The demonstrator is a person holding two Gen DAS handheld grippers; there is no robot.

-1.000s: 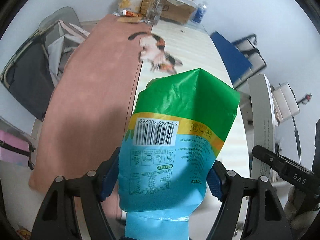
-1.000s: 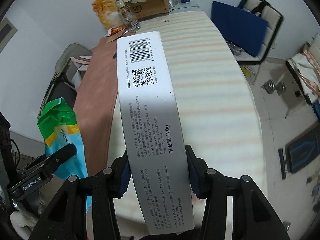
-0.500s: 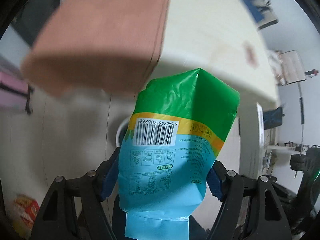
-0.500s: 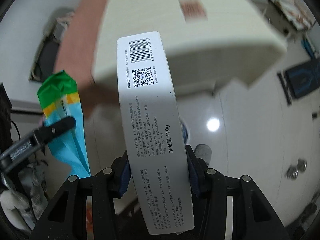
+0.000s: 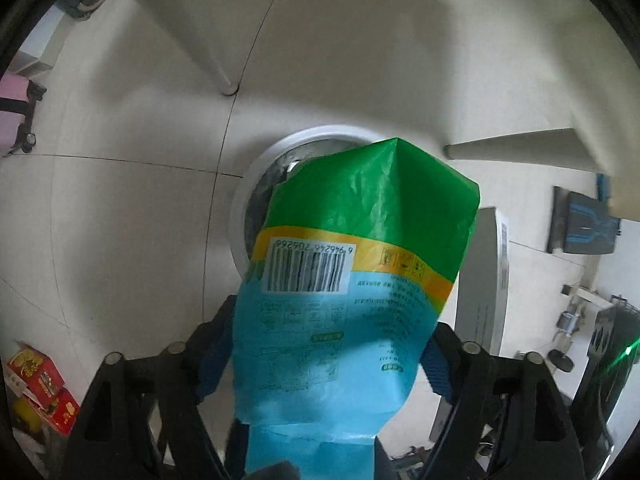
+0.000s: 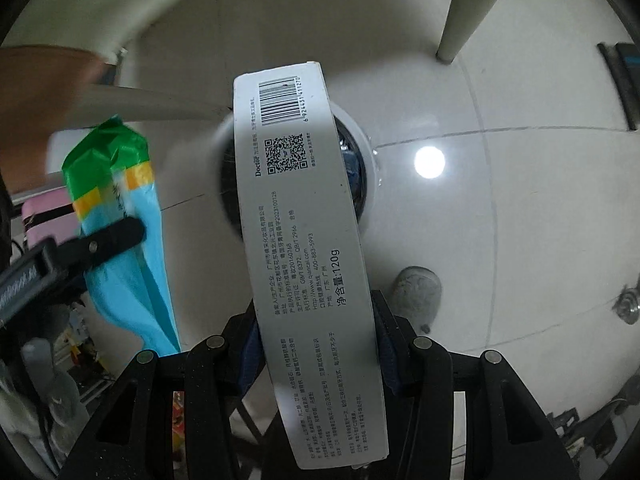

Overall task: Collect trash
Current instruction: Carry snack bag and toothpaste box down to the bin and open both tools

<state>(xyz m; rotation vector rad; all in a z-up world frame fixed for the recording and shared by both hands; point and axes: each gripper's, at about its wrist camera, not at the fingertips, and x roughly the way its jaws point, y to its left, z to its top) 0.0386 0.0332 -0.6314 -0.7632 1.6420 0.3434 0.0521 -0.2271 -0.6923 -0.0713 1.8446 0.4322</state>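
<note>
Reading "Doctor" and "120g", grey carton sits in right claw.

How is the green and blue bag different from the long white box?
The bag is soft, crinkly and colourful; the white box is stiff, flat-sided and plain. The bag bulges wide; the box is long and narrow. Both have barcodes, sit between tongs, and hang above the round bin.
</note>
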